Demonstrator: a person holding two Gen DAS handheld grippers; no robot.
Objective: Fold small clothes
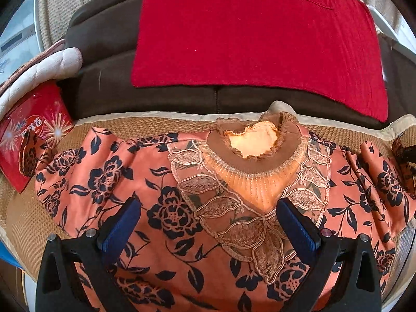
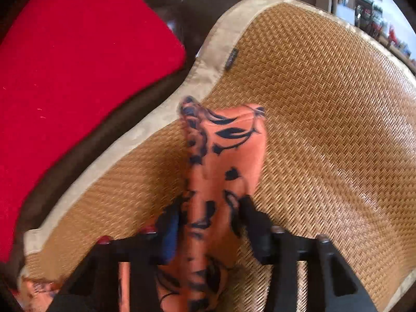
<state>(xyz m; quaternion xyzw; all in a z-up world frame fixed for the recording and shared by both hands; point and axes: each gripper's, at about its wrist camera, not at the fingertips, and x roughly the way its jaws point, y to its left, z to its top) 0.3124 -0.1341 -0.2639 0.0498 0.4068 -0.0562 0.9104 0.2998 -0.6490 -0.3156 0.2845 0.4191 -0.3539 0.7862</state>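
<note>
Salmon-orange fabric with a dark flower print is bunched between the jaws of the right tool [image 2: 209,214], which look clenched on it, though blur keeps me from seeing the pads bite. This is a sleeve [image 2: 223,156] of the floral top [image 1: 156,195], stretched out over the woven rattan mat [image 2: 325,117]. The left tool [image 1: 208,218] hangs released, jaws wide and holding nothing, over the chest of the top just below its lace-trimmed collar [image 1: 249,156].

The top lies face up and spread across the mat, collar toward the dark brown sofa back [image 1: 109,91], both sleeves out to the sides. A red cloth [image 1: 247,33] lies on the sofa behind, and a red packet [image 1: 31,135] sits by the top's other sleeve.

The likeliest trouble, I judge, is the grip: it holds a gathered ridge, so only the upper layer may come when the sleeve is carried inward, leaving it twisted or creased. With nothing pinning the body, a pull could also drag the whole top askew on the smooth mat. Slippery fabric might slide out mid-fold.
</note>
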